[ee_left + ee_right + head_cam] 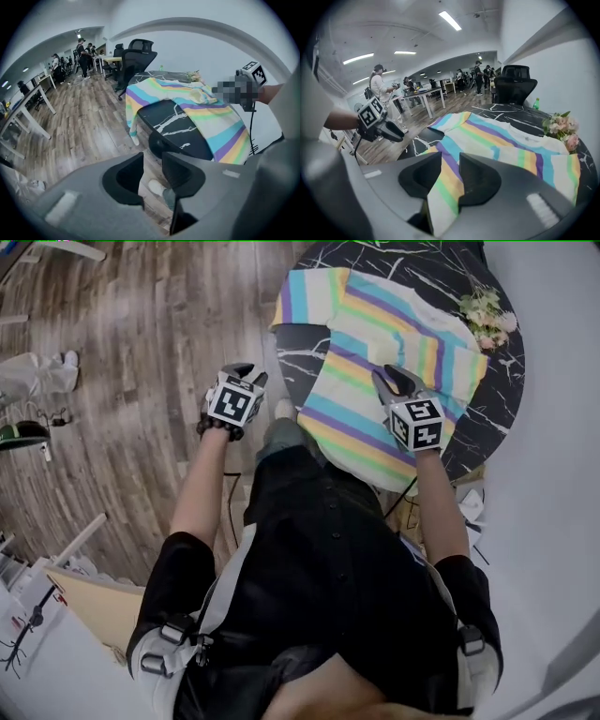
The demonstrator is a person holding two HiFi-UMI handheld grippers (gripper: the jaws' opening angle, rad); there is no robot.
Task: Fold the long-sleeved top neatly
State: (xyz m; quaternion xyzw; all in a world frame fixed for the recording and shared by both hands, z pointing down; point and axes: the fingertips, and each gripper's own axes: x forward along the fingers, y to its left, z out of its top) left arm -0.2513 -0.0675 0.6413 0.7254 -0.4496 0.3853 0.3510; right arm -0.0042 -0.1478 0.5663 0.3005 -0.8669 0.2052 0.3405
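Observation:
The long-sleeved top [394,343], striped in pastel yellow, blue, purple and green, lies spread on the round black marble table [305,357]. One sleeve [131,117] hangs over the table's edge. My right gripper [394,379] hovers over the top's near hem. Its jaws stand apart in the right gripper view [450,164], with striped fabric [497,136] showing below the gap and no pad pressing on it. My left gripper [246,371] is off the table's left side, over the wooden floor. It is open and empty [152,164], with only floor and a shoe behind the gap.
A bunch of pale flowers [486,313] lies on the table's far right, by the top's shoulder. A black office chair [138,54] stands behind the table, and a green bottle [536,104] stands near it. Desks and people fill the room's far side.

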